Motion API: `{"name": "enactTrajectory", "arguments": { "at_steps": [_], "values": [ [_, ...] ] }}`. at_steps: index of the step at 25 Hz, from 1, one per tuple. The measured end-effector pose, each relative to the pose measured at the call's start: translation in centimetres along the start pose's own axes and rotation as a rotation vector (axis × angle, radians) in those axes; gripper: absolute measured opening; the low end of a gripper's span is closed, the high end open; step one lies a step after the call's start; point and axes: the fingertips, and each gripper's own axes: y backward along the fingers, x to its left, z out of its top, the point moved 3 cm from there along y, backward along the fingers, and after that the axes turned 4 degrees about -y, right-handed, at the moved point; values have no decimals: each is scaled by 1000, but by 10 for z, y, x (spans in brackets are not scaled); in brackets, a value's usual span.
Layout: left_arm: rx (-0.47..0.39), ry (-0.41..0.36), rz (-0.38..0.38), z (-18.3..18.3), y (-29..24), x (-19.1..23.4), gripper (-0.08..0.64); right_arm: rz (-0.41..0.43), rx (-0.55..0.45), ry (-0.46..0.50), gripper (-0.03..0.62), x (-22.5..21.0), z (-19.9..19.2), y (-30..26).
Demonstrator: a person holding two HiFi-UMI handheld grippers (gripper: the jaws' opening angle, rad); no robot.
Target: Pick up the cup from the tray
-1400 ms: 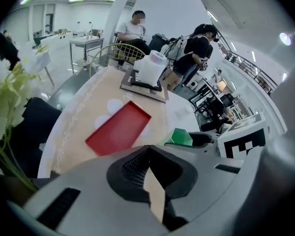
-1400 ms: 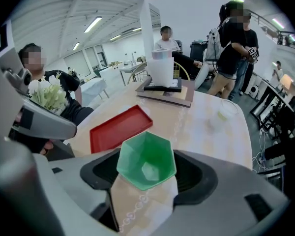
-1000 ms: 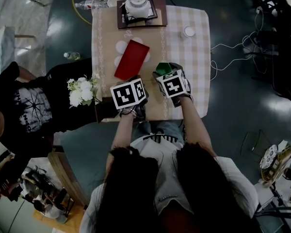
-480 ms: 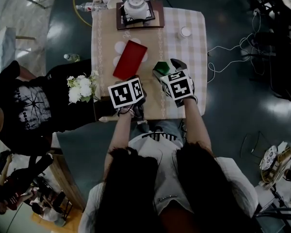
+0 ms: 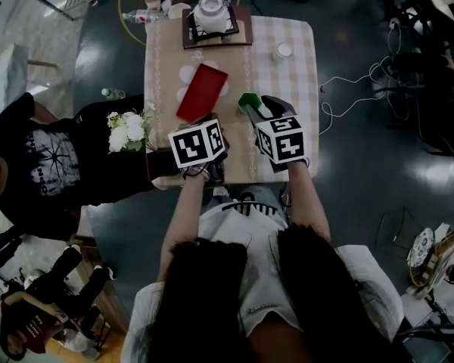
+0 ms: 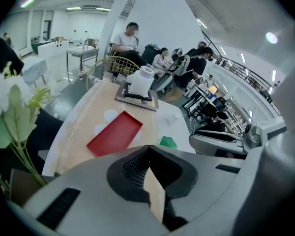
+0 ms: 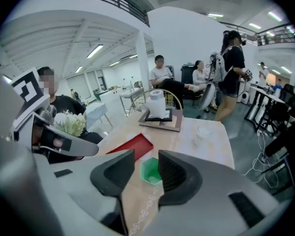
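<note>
Green hexagonal cup (image 7: 151, 172) sits on checked table (image 5: 287, 78) near red rectangular tray (image 5: 202, 93). Right gripper (image 7: 145, 157) jaws, just closing, half-spread, framing it untouched. Left gripper (image 6: 148, 154) pressed together, empty.

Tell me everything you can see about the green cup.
The green cup is small, six-sided and open-topped, plastic by its look, apparently empty. It stands upright on the table, beside the red tray, not in it. The right gripper, whose jaws have just been closing with nothing between them, hangs above it, apart.
</note>
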Motion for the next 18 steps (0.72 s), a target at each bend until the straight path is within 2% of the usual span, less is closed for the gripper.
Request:
{"name": "enactTrajectory", "arguments": {
  "at_steps": [3, 5, 18],
  "values": [
    [-13, -8, -3, -7, 6, -2, 8, -21, -22, -72, 65, 0, -7, 8],
    [-14, -8, -6, -13, 9, -4, 8, -19, -26, -80, 27, 3, -9, 12],
    [-51, -60, -35, -19, 24, -24, 8, -78, -17, -21, 9, 18, -23, 27]
  ]
}}
